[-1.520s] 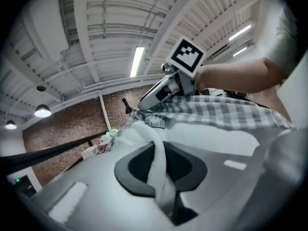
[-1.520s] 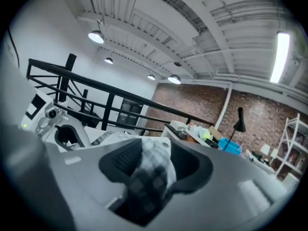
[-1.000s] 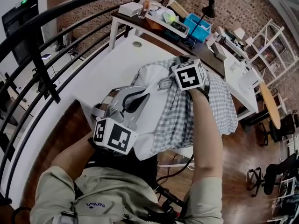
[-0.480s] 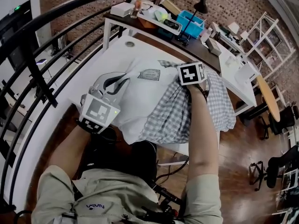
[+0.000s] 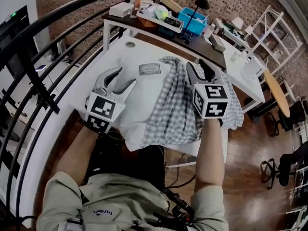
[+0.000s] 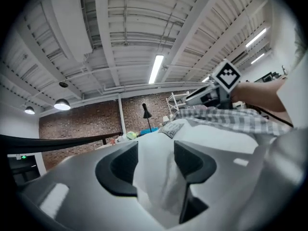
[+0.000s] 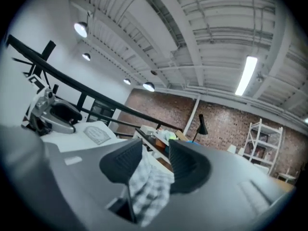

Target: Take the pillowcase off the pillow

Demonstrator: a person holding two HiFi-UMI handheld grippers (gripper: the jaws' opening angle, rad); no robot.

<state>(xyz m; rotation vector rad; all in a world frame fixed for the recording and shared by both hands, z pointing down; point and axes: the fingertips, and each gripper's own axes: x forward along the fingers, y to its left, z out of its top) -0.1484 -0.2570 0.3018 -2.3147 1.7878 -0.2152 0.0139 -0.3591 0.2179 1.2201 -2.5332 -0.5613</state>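
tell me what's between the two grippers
In the head view, the pillow and the bunched pillowcase lie between the left gripper and right gripper. Both have just been opening, cloth between the fingers of each.

We see the white table [image 5: 113, 59] under the left gripper [image 5: 123, 77] and right gripper [image 5: 196, 66], whose jaws have just been opening. On it lies the white pillow [image 5: 144, 97], its cloth between the left jaws. The checked pillowcase [image 5: 175, 114], half off the pillow, runs between the right jaws.

One pillow [image 5: 139, 100], one pillowcase [image 5: 173, 112] — two grippers [image 5: 122, 77] [image 5: 196, 65].
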